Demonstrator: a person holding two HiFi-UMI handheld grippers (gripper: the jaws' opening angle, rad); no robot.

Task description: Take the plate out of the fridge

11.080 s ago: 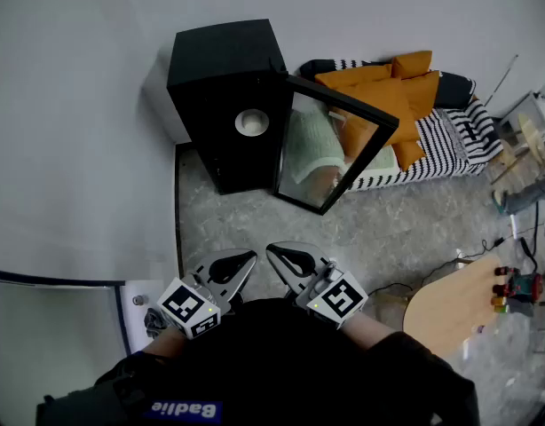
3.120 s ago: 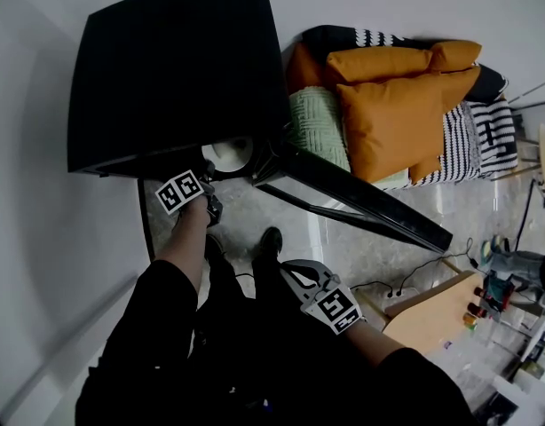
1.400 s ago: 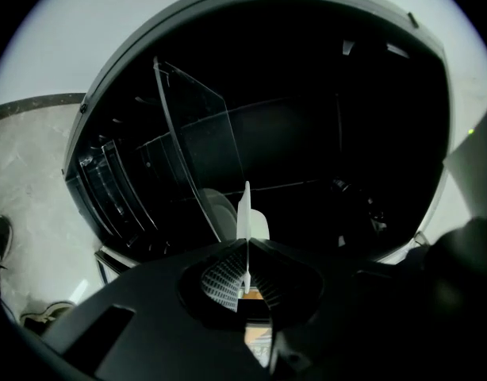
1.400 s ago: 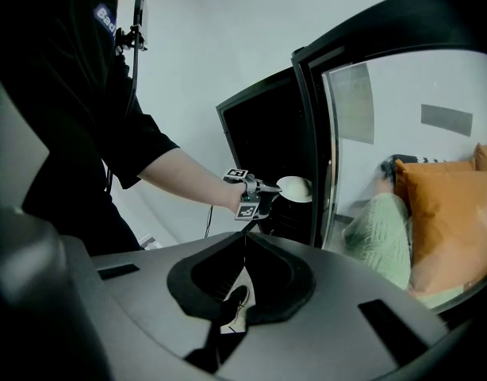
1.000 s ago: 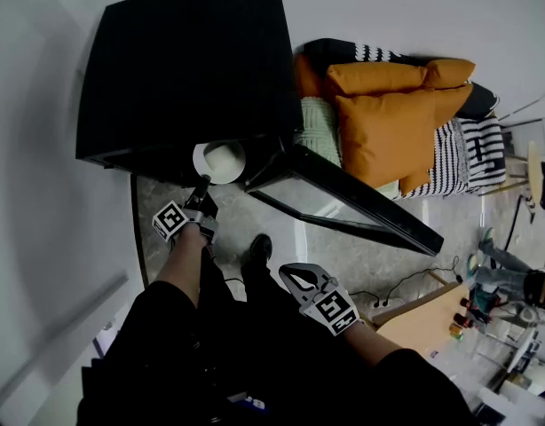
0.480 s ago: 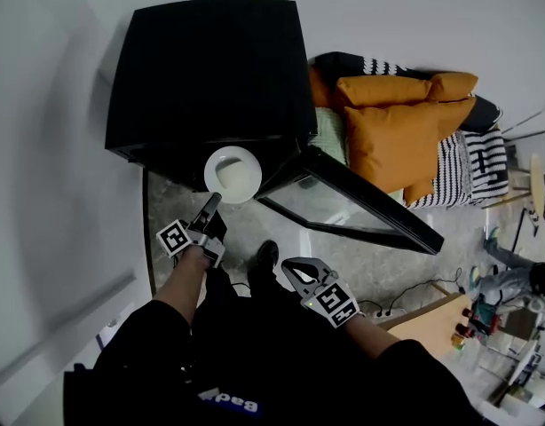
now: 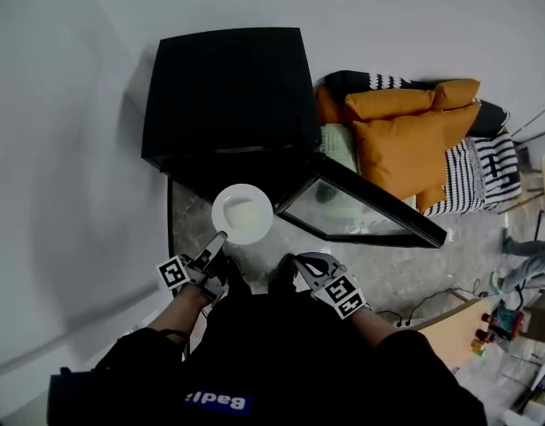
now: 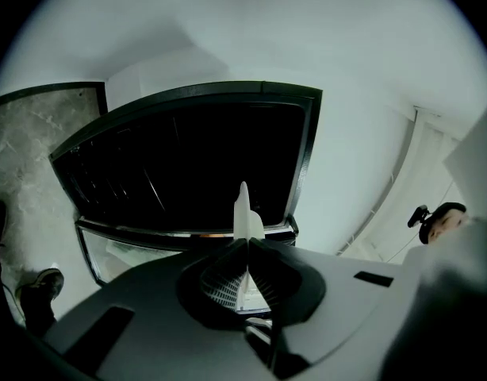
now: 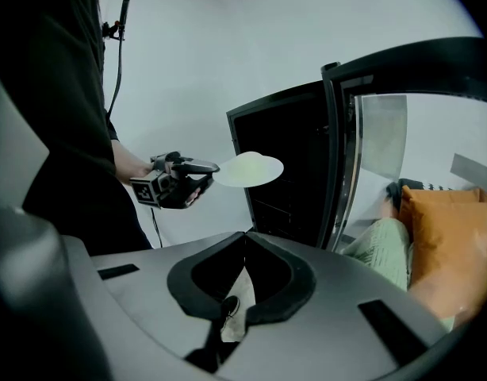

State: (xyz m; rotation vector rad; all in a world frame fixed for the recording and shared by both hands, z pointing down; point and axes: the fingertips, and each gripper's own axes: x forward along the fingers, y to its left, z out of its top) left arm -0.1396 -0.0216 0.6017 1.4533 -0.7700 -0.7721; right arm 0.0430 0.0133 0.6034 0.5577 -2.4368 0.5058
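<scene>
A white plate hangs level in the air just in front of the black fridge, clear of its dark inside. My left gripper is shut on the plate's near rim. In the left gripper view the plate shows edge-on, rising from between the closed jaws of the left gripper. The right gripper view shows the plate from the side, beside the fridge. My right gripper is shut on nothing, low by my body, its tips meeting.
The fridge's glass door stands swung open to the right. Behind it lies a striped couch with orange cushions and a green pillow. A white wall runs along the left. A wooden tabletop sits at lower right.
The left gripper has drawn the plate back out of the fridge opening toward me. The right gripper has stayed shut near my waist.
</scene>
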